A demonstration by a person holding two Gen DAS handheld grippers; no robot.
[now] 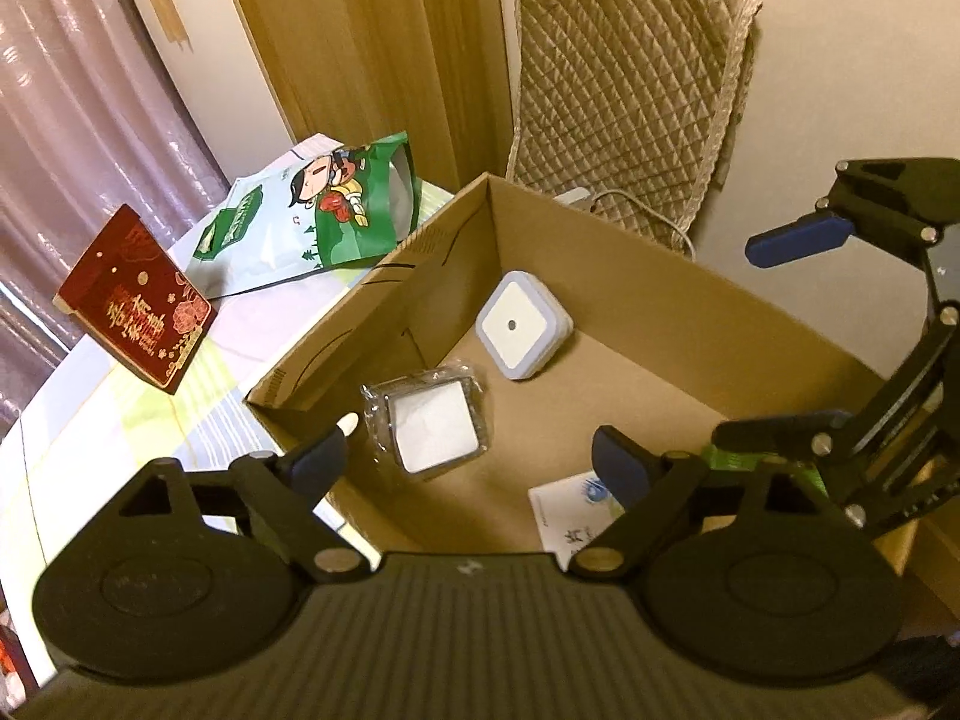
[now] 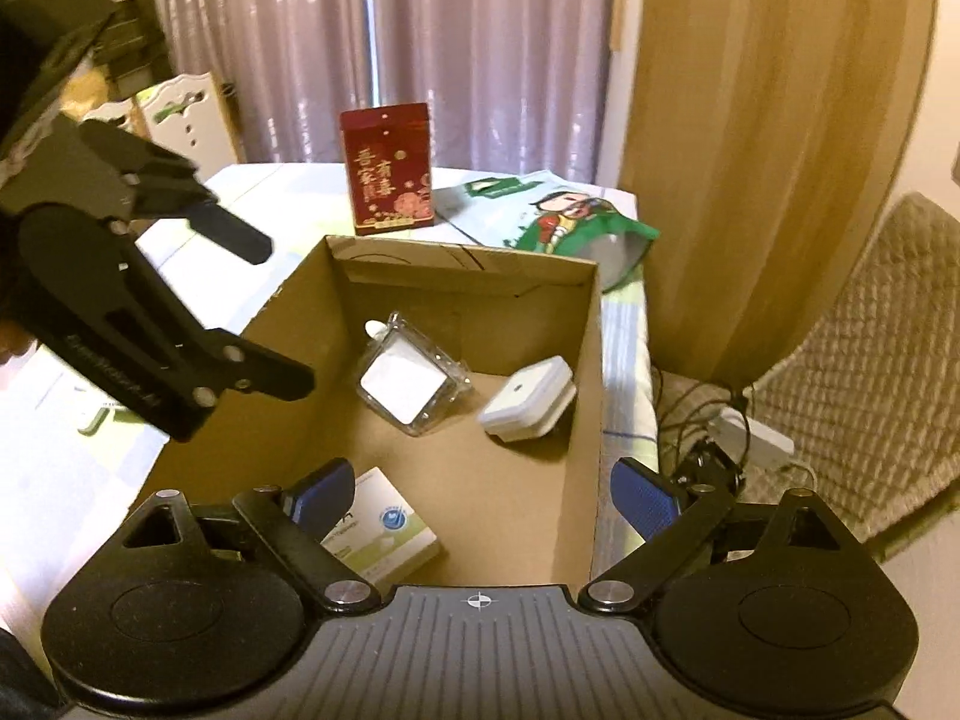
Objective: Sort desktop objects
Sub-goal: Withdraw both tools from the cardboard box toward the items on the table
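The red box [image 2: 387,168] bears gold Chinese characters, too blurred to read with certainty.

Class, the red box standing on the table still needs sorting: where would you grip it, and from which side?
Grip the red box across its narrow side faces near the top, coming from above. It stands upright, with clear space either side.

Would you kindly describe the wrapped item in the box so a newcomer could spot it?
Find the open brown cardboard box on the table. Three items lie inside; near its far wall sits a white square pad in crinkly clear plastic wrap. Only it is wrapped.
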